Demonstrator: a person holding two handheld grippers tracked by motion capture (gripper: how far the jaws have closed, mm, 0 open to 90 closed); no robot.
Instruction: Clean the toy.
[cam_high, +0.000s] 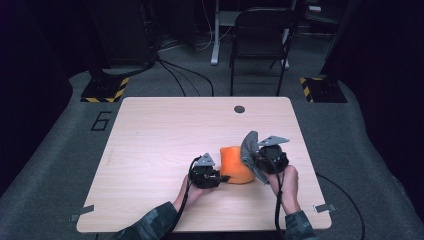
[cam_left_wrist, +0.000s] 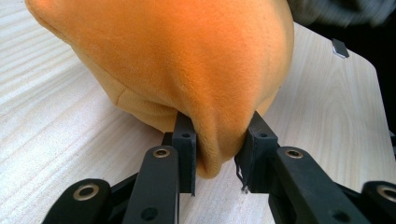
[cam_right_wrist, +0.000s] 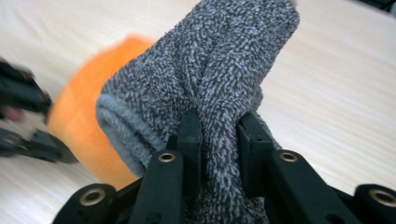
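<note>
Orange cloth (cam_left_wrist: 187, 60) pinched betw. left gripper (cam_left_wrist: 217, 154) fingers, grey cloth (cam_right_wrist: 210, 74) betw. right gripper (cam_right_wrist: 218, 144) fingers, both clamped.

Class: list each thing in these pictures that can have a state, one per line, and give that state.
Orange cloth: bunched, one fold pinched, resting on the table.
Grey cloth: bunched, gripped, held up beside the orange cloth.
Left gripper: shut on the orange cloth.
Right gripper: shut on the grey cloth.
Chair: upright beyond the table.
</note>
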